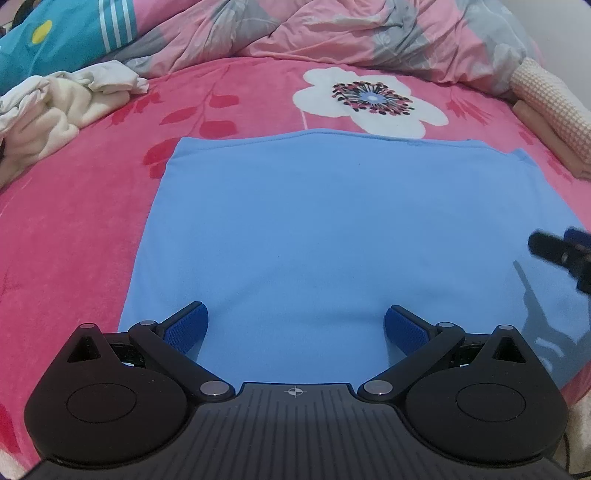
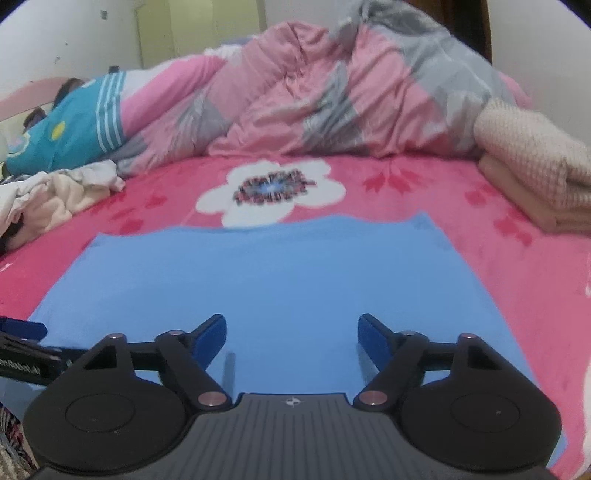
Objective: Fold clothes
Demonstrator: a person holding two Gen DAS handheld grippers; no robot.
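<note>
**Blue Garment Flat, Both Tongs Spread**

The left tongs [image 1: 296,325] and right tongs [image 2: 291,334] hover with jaws apart, nothing between them, above the near part of the blue garment [image 1: 314,229]. The garment lies flat on the pink bedspread [image 1: 74,229]. Only the right view shows the wall [image 2: 66,40]. Bare bedspread borders both side edges; the quilt [image 1: 332,29] lies beyond.
</note>
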